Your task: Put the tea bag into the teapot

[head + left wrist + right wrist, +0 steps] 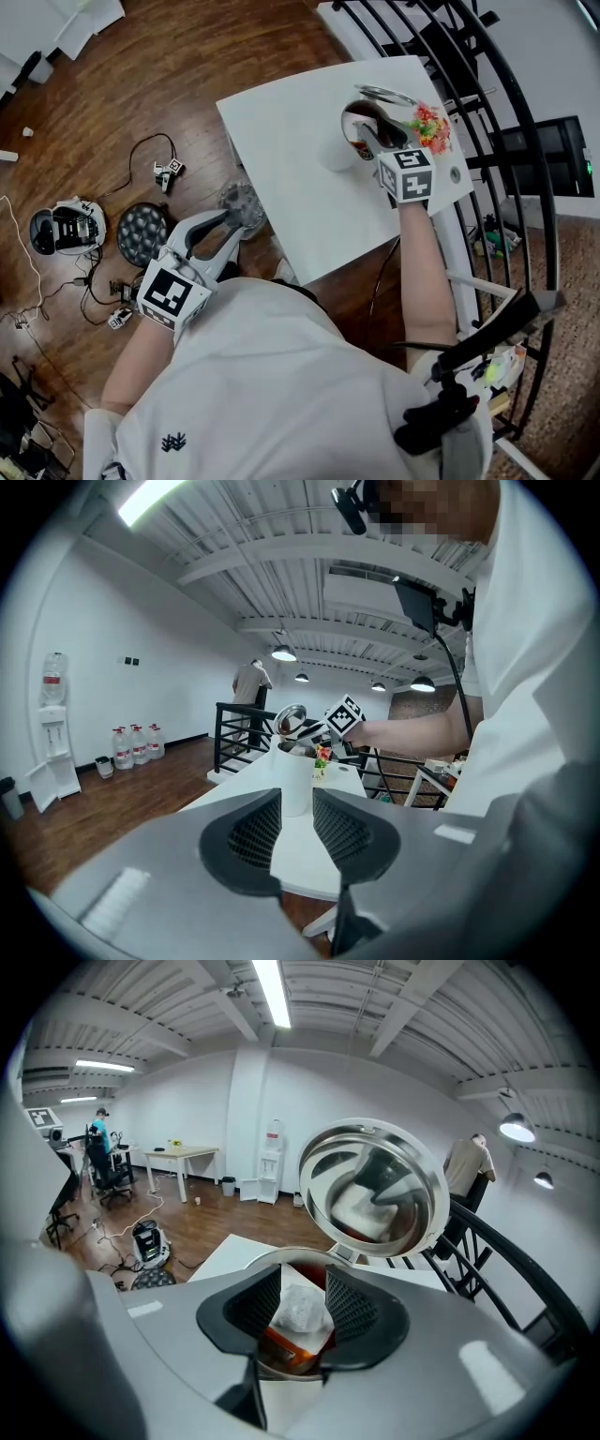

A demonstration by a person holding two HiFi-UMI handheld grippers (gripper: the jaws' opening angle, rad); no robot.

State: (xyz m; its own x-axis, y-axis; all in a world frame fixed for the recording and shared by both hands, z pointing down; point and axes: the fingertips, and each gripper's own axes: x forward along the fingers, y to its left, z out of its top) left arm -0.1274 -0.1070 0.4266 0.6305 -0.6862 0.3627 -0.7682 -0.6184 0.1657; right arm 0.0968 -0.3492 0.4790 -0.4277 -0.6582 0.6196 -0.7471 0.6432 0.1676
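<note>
A white teapot (349,141) stands at the far side of the white table (281,178), its hinged steel lid (383,94) tipped open. My right gripper (368,134) hovers right over its mouth. In the right gripper view a white tea bag (300,1311) hangs between the parted jaws above the pot's dark reddish inside (281,1346), and the pads do not clamp it. The lid (375,1185) mirrors the bag. My left gripper (242,208) rests at the table's near edge, open and empty (296,832), facing the teapot (295,782).
A small colourful bunch (431,123) sits just right of the teapot. A black curved railing (497,103) runs along the table's far right side. Below on the wooden floor lie cables, a round black tray (142,232) and a white device (66,227).
</note>
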